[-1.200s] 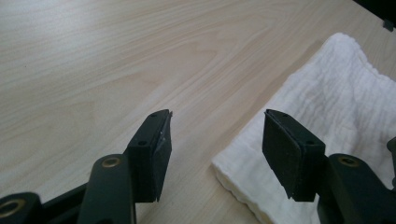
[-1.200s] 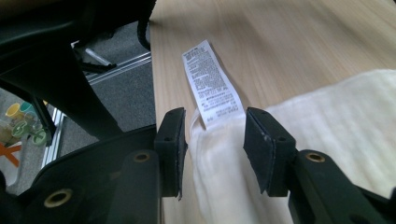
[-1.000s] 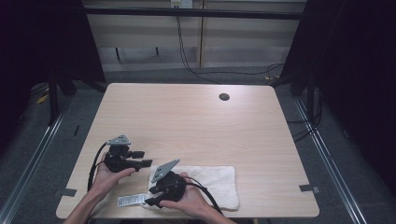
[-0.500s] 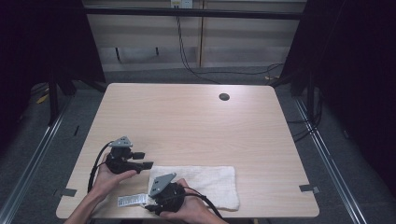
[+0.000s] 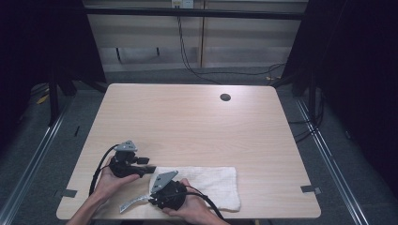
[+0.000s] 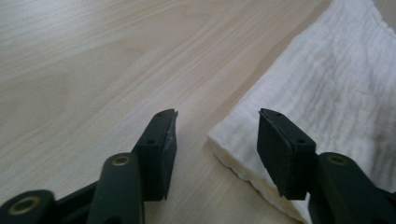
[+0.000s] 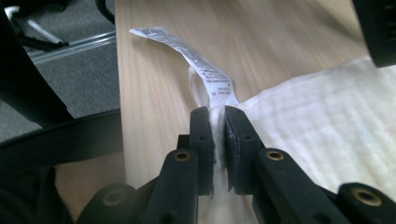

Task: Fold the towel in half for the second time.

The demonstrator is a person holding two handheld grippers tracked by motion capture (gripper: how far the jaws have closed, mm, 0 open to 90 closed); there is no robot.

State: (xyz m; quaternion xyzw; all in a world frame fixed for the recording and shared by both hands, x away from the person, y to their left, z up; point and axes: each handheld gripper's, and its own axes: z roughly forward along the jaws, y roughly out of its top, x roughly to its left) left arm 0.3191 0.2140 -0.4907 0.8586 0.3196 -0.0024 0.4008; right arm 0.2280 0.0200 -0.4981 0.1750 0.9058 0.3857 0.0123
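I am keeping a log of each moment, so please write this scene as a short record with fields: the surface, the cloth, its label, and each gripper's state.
surface: light wooden table
cloth: white towel, flat near the front edge
label: printed care tag at the towel's corner
left gripper: open, jaws either side of a towel corner
right gripper: shut on the towel beside the tag

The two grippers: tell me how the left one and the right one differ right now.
The left gripper has its jaws spread apart with nothing between them; the right gripper is shut on the white towel, at the corner by the care label. The left gripper sits beside the towel's edge over bare table, while the right gripper bears on the towel itself. Both are hand-held, black and two-jawed.
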